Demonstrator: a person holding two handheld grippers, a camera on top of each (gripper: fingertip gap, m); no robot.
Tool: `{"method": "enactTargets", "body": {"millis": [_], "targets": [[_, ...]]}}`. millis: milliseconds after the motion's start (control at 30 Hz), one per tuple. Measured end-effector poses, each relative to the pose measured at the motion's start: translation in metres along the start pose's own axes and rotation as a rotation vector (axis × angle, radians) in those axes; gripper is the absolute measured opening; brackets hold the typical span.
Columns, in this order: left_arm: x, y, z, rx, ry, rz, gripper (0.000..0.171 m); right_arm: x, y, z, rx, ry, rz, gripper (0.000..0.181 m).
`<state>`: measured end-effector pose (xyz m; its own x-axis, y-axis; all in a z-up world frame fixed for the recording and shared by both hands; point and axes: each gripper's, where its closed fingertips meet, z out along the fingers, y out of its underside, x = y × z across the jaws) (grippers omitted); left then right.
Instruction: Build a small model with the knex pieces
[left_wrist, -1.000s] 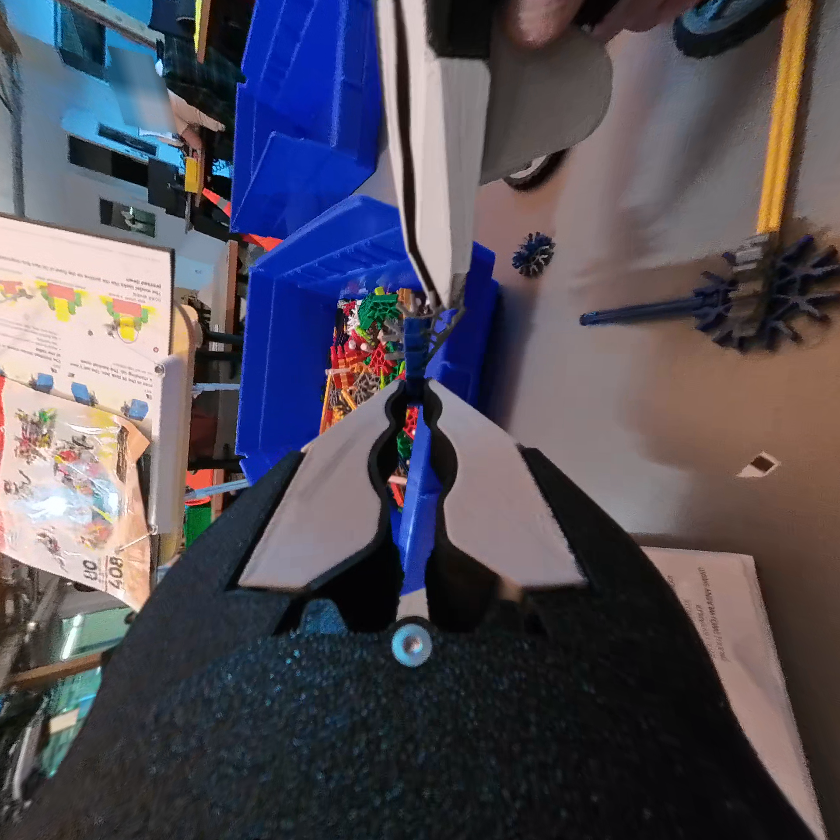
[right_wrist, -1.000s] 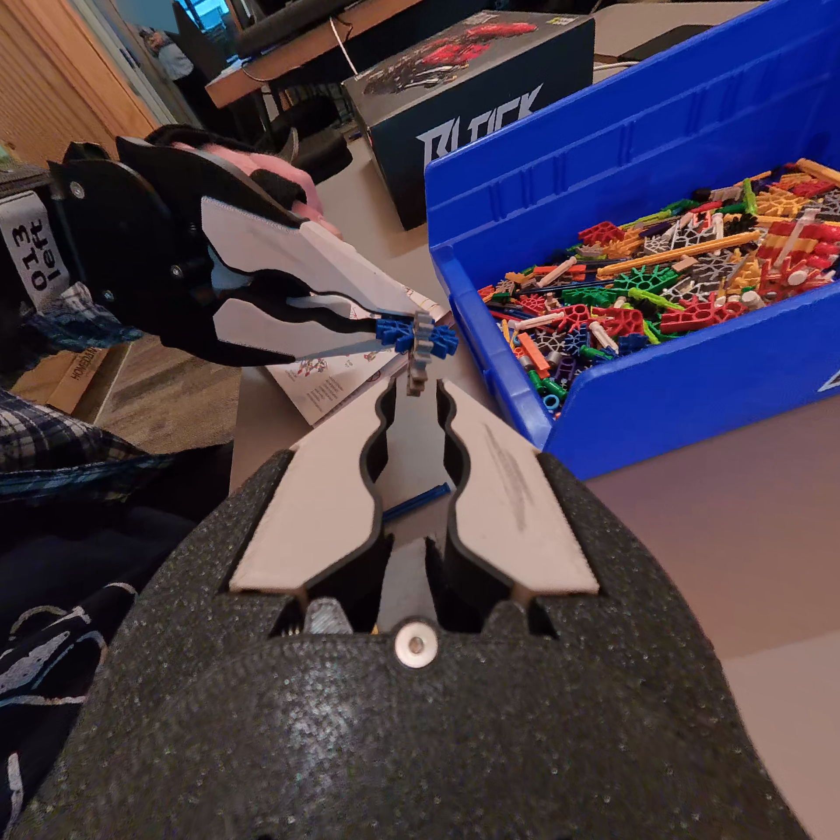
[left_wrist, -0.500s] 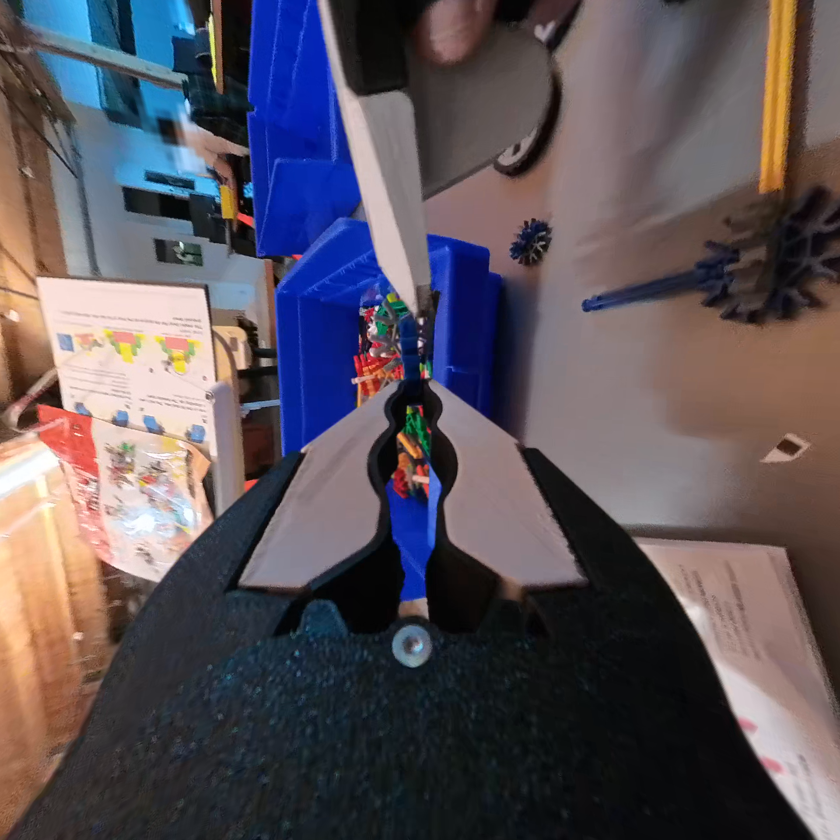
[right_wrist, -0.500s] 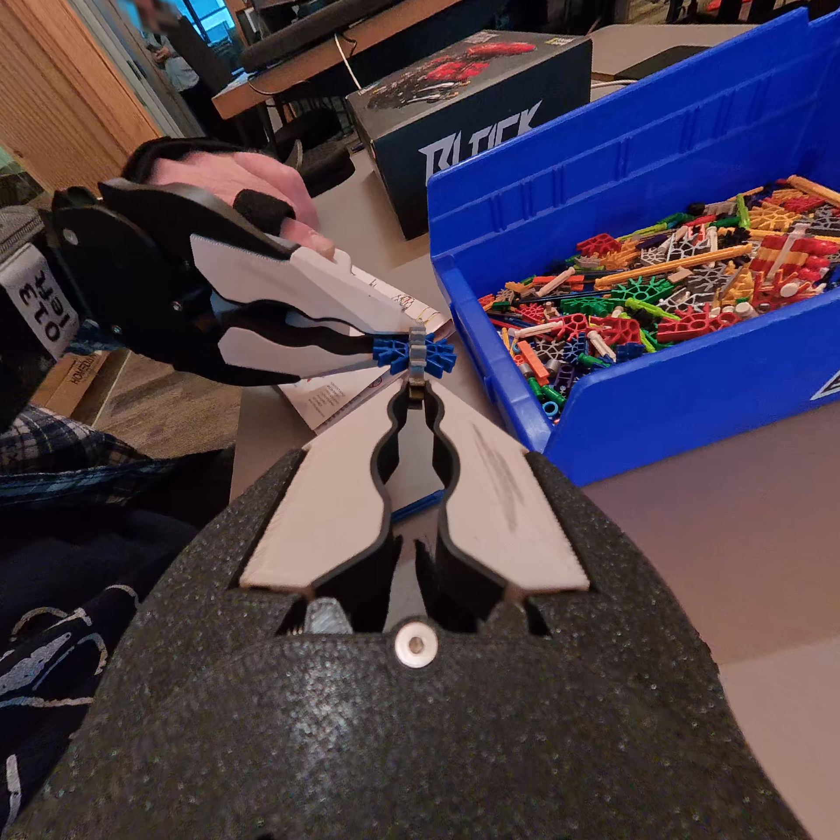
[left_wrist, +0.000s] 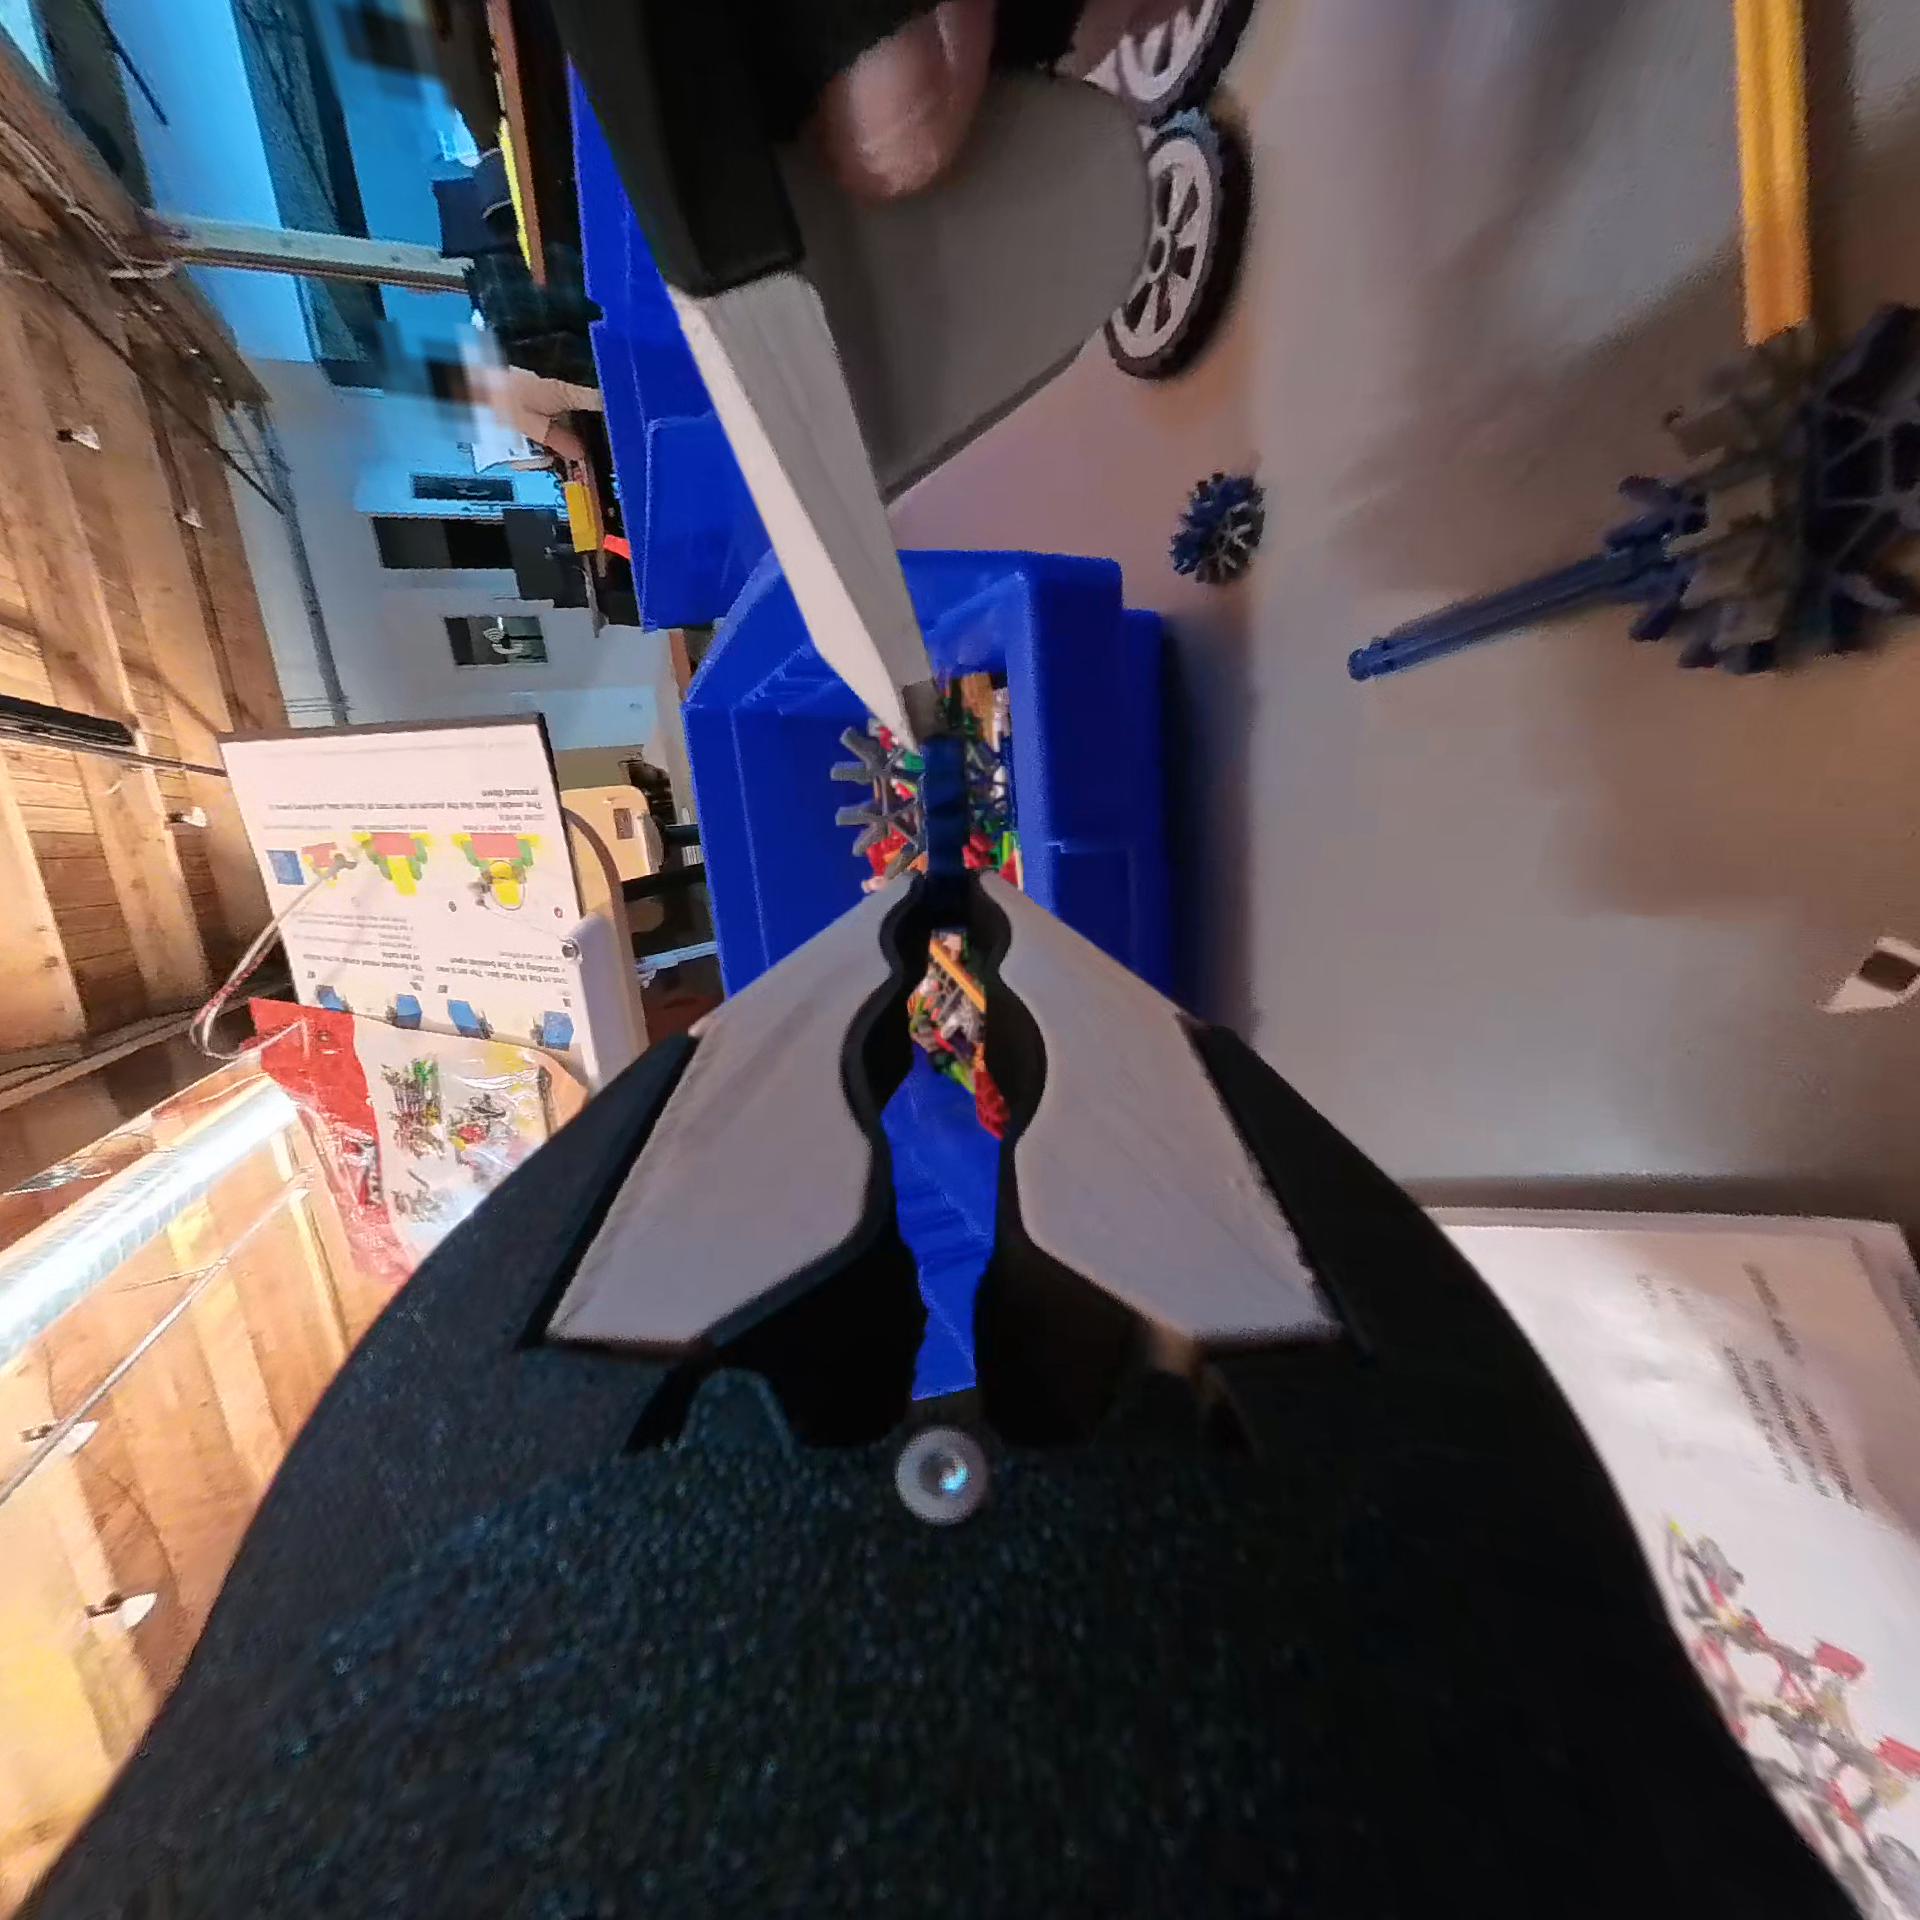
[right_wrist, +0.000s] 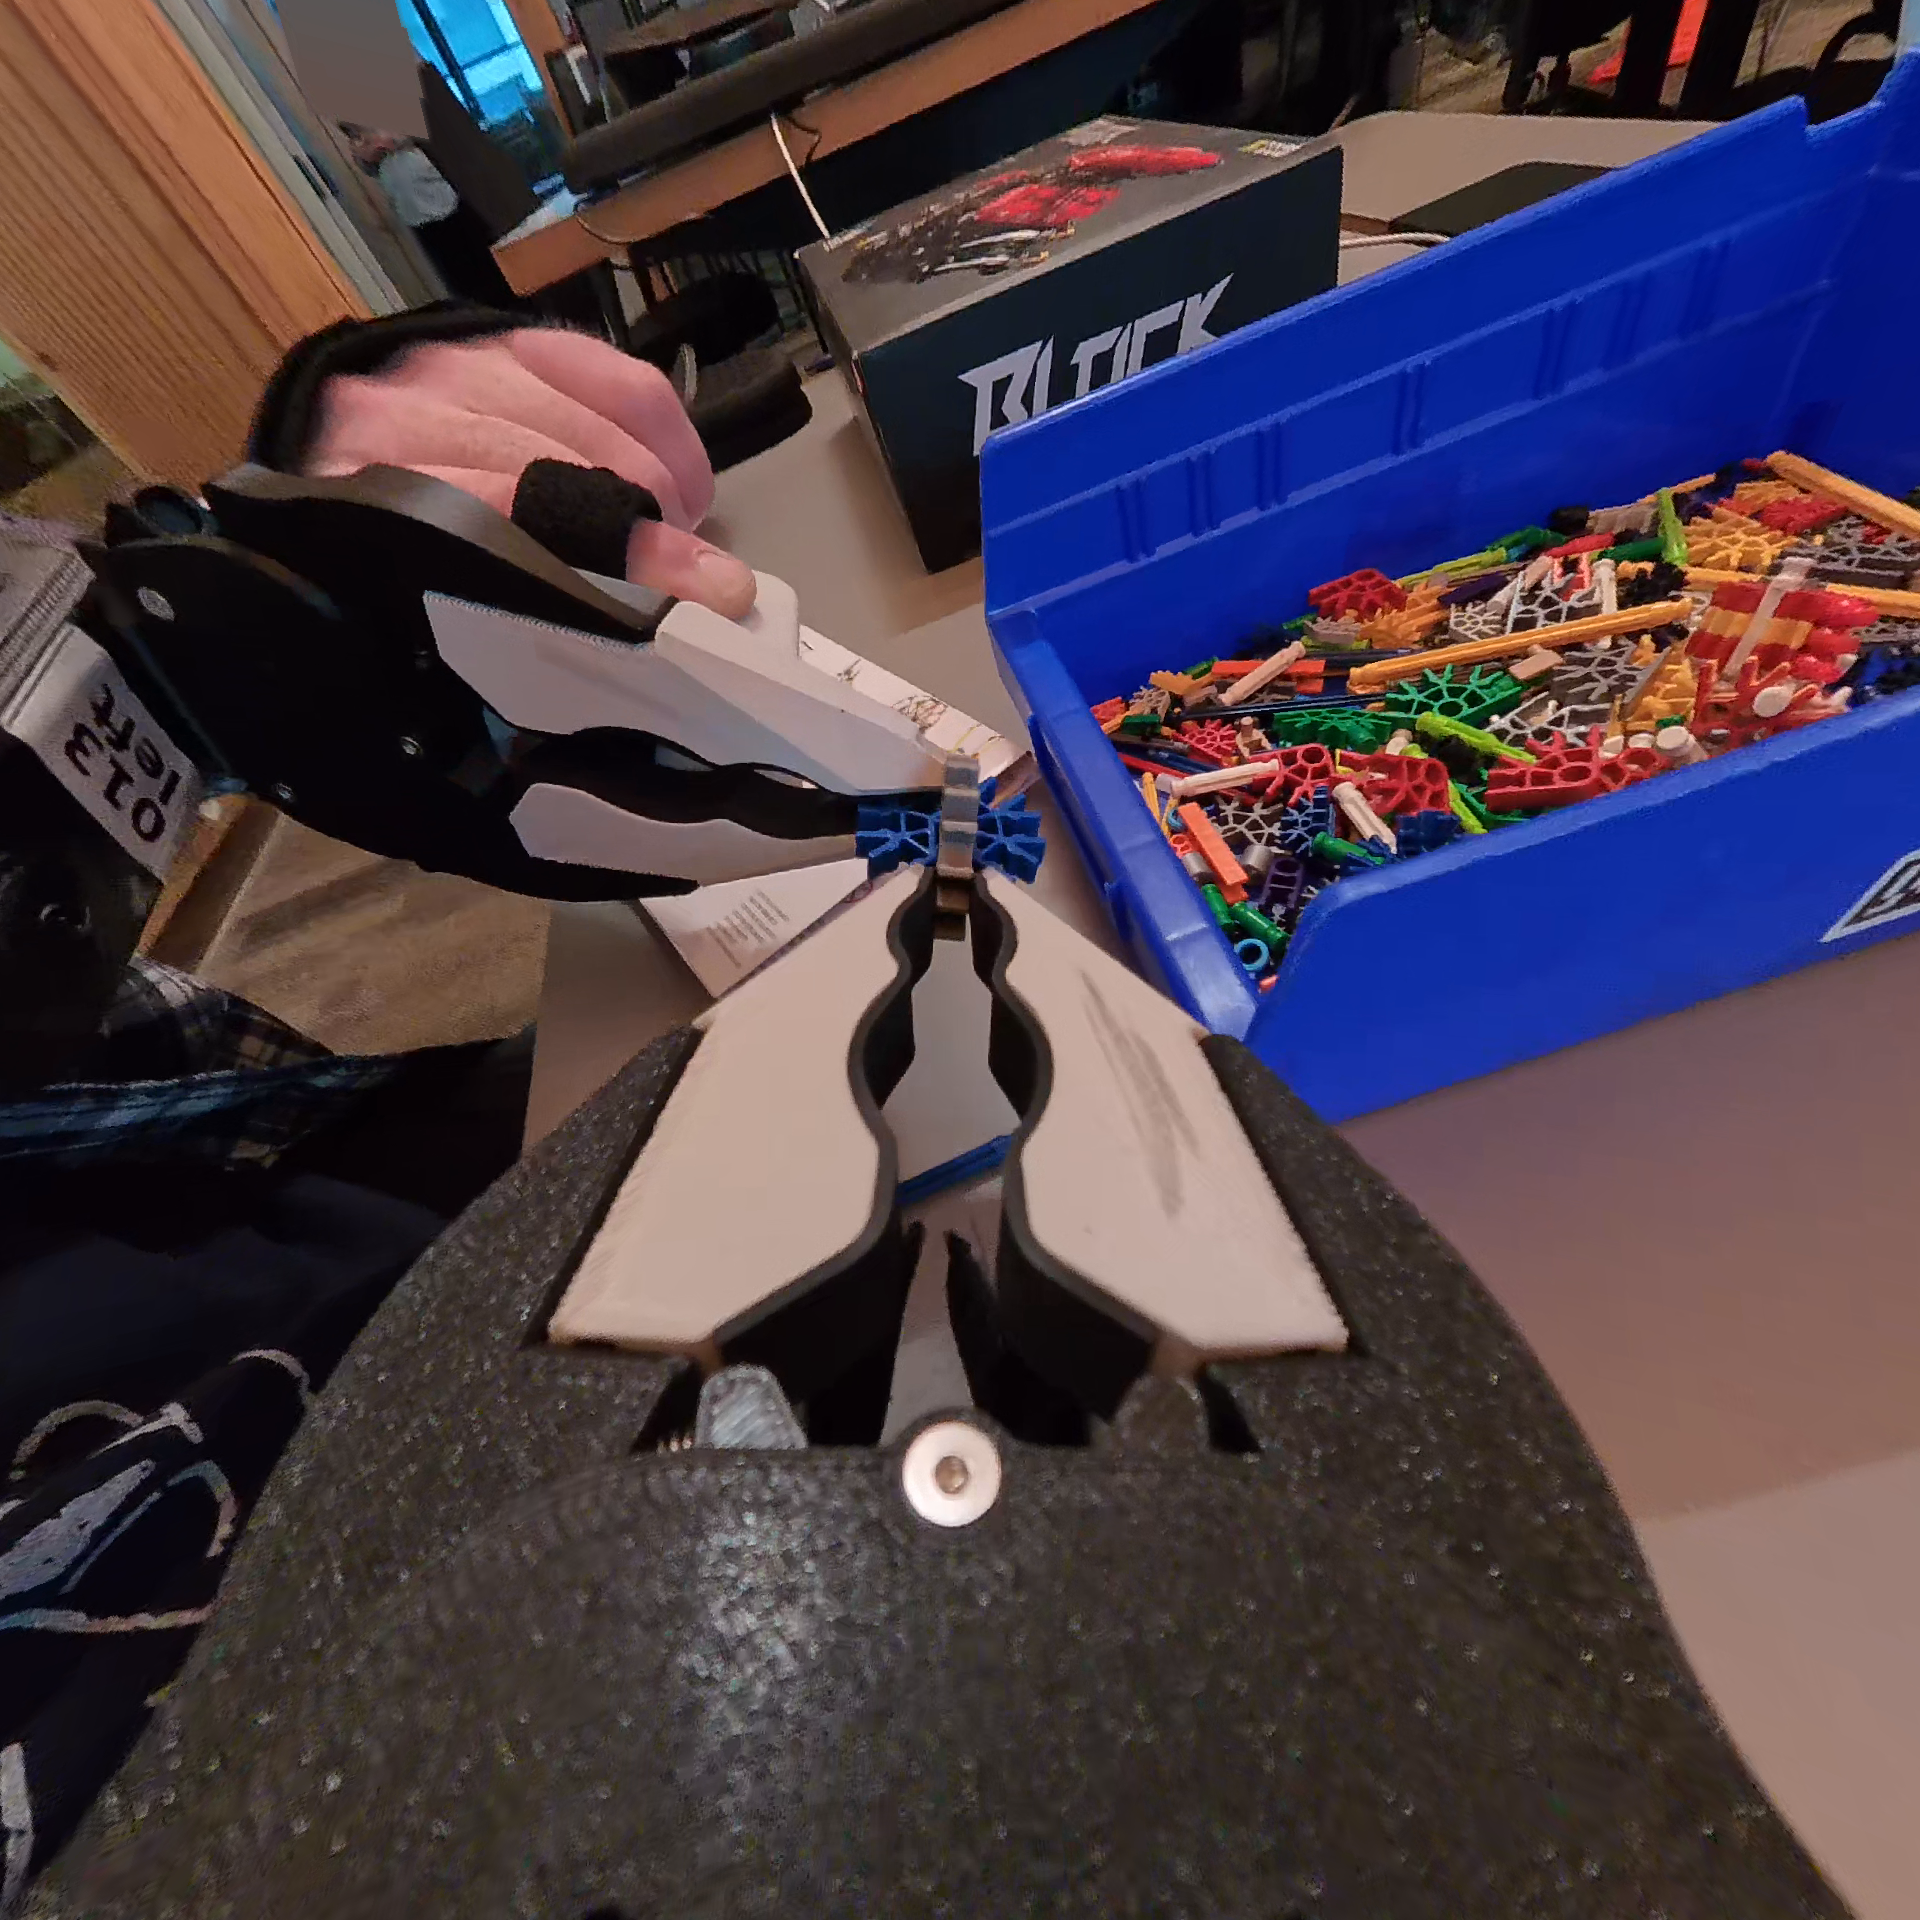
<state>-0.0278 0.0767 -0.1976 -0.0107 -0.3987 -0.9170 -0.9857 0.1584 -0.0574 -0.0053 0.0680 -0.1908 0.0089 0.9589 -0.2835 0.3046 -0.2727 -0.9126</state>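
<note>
My left gripper (left_wrist: 945, 883) is shut on a blue snowflake connector (left_wrist: 943, 795), seen edge-on at its tips. My right gripper (right_wrist: 951, 883) is shut on a grey connector (right_wrist: 958, 805), which stands crosswise, slotted into the middle of the blue connector (right_wrist: 904, 831). In the right wrist view the left gripper (right_wrist: 831, 821) reaches in from the left, with a hand on it. In the left wrist view the right gripper (left_wrist: 909, 707) comes down from the top, and the grey connector (left_wrist: 878, 800) fans out to the left of the blue one. Both are held in the air beside the blue bin (right_wrist: 1558, 987).
The blue bin (left_wrist: 1081, 748) holds many coloured rods and connectors. A black box (right_wrist: 1091, 312) stands behind it. A booklet (left_wrist: 1714, 1507) lies under the grippers. On the table lie wheels (left_wrist: 1174, 260), a yellow rod (left_wrist: 1771, 156), a dark blue rod-and-connector assembly (left_wrist: 1766, 551) and a small blue connector (left_wrist: 1216, 525). My left and right fingertips are right by each other.
My right gripper has closed on the grey connector. The two grippers have drawn together, so the grey connector now sits in the blue one. The left gripper has tilted.
</note>
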Motion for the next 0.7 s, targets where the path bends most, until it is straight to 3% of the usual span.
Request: {"method": "enactTargets", "body": {"millis": [367, 500, 633, 700], "targets": [[-0.020, -0.005, -0.002, 0.048, -0.049, -0.197, 0.006, 0.001, -0.016, -0.007, 0.109, 0.001, 0.025, 0.005], [-0.025, -0.002, -0.007, 0.093, -0.008, -0.341, 0.028, -0.001, -0.023, -0.012, 0.143, -0.007, 0.016, 0.005], [-0.027, 0.003, -0.017, 0.165, 0.068, -0.536, 0.044, -0.004, -0.027, -0.014, 0.160, -0.017, 0.000, 0.005], [-0.024, -0.001, -0.025, 0.263, 0.217, -0.771, 0.051, -0.008, -0.030, -0.016, 0.179, -0.036, -0.013, 0.005]]}}
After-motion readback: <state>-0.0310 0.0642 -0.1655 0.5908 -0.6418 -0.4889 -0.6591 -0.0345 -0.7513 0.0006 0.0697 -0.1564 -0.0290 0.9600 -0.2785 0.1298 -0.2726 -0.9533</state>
